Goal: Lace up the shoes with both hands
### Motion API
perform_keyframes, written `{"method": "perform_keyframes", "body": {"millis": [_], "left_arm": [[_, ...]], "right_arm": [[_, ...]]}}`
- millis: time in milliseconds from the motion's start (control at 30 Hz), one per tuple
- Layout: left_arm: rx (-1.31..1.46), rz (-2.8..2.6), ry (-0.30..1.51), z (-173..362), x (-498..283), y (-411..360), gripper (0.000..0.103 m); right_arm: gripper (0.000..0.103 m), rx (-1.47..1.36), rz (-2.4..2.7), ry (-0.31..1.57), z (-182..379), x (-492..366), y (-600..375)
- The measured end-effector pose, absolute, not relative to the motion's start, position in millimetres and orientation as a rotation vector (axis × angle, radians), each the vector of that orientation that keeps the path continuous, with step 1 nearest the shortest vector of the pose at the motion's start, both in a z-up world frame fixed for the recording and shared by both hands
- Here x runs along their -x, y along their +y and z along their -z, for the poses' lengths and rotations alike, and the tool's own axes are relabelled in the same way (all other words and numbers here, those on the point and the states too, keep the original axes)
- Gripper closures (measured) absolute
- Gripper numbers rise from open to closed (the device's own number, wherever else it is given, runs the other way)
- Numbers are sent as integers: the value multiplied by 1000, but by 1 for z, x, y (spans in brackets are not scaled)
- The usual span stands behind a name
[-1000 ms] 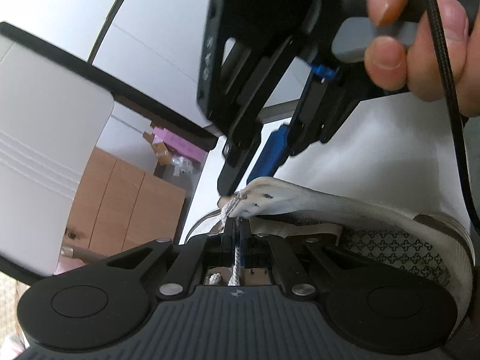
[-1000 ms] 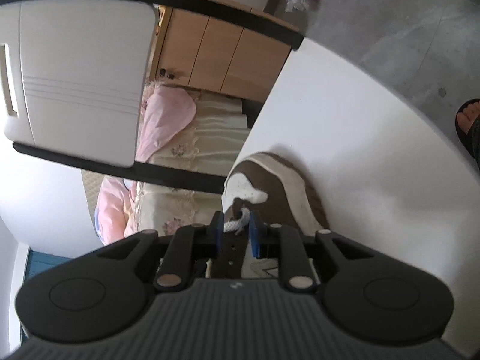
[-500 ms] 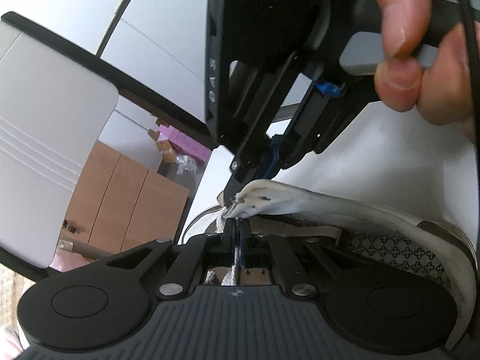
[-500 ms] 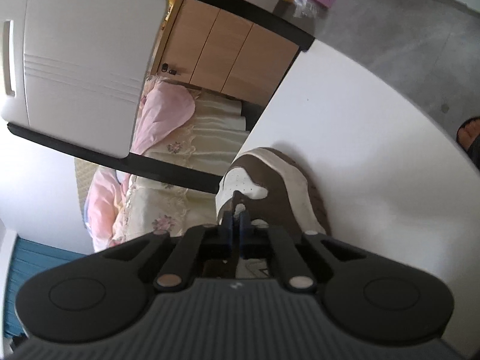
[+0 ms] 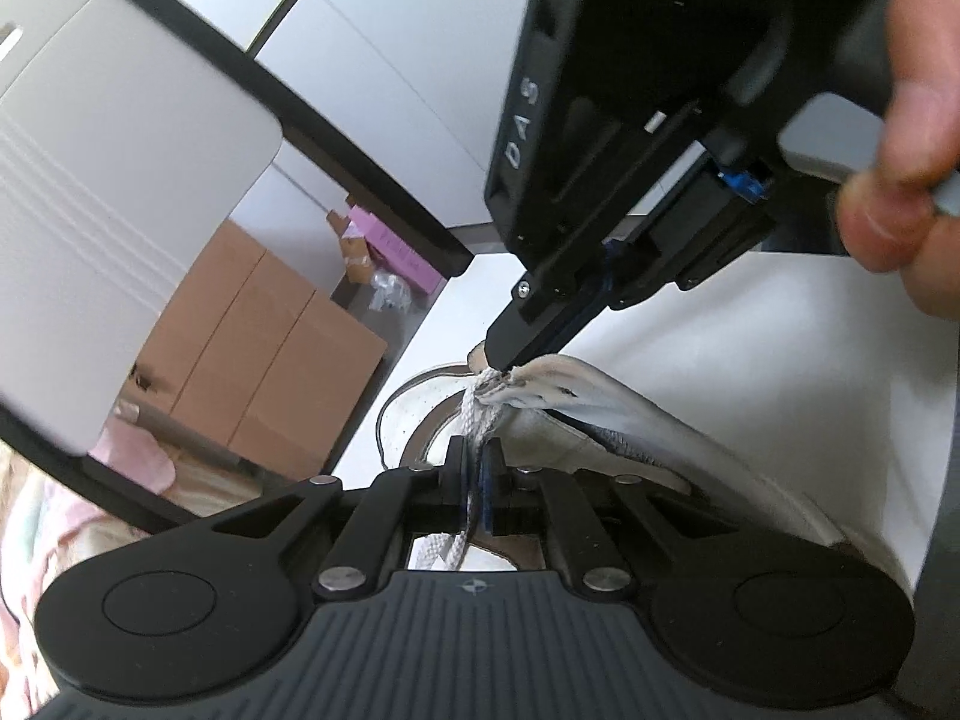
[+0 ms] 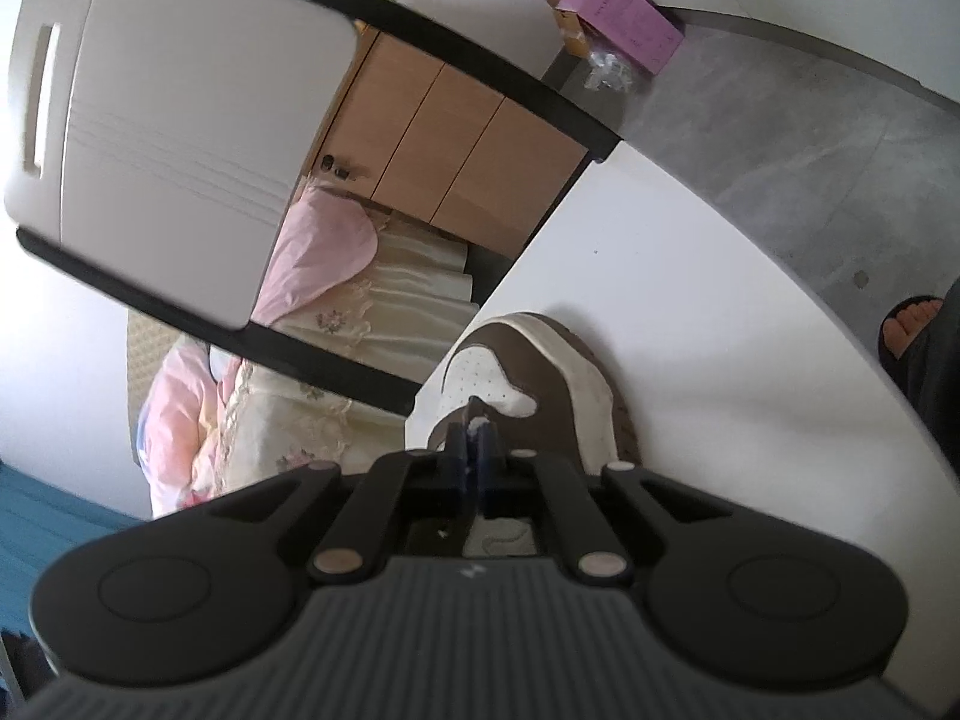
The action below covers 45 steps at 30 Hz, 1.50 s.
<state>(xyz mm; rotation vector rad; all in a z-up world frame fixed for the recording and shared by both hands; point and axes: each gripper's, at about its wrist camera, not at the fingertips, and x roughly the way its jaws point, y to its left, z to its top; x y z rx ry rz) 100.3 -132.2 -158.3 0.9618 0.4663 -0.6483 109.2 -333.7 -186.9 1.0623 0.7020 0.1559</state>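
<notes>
On the white table [image 6: 690,300], both tongs [image 5: 475,456] [image 6: 475,441] pinching the shoelace [image 5: 480,414].

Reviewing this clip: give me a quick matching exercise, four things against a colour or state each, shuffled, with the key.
Things:
1. left hand-held gripper
2. shoe's toe cap
3. box on the floor
4. cupboard fronts

Colour or state:
A. pink
B. white with small holes
C. light wood
D. shut on the shoelace

Pairs: 1-D, 2-B, 3-A, 4-C
</notes>
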Motion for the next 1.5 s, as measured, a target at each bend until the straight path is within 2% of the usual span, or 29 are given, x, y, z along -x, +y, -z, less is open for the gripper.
{"method": "perform_keyframes", "body": {"millis": [433, 467, 567, 667, 867, 900, 1000, 1100, 1233, 1500], "left_arm": [[-876, 586, 486, 161, -92, -132, 98], [-863, 572, 492, 160, -91, -131, 98], [-797, 536, 494, 160, -90, -126, 99], [-775, 533, 477, 161, -87, -123, 99], [-800, 616, 436, 162, -84, -122, 99], [-803, 637, 415, 163, -83, -120, 99], [-797, 648, 414, 165, -84, -119, 98], [-788, 643, 419, 165, -83, -118, 98], [-752, 608, 474, 165, -86, -119, 96], [-718, 554, 500, 165, -93, -120, 94]], "right_arm": [[99, -1129, -183, 701, 190, -103, -342], [95, -1151, -196, 706, 192, -104, -343], [94, -1198, -200, 718, 195, -105, -349], [70, -1241, -191, 719, 199, -102, -355], [71, -1250, -239, 713, 197, -104, -348], [74, -1240, -246, 721, 197, -105, -346], [91, -1201, -236, 741, 197, -108, -338], [99, -1171, -232, 739, 196, -109, -334], [100, -1048, -237, 724, 184, -108, -326], [101, -1066, -140, 621, 179, -92, -339]]}}
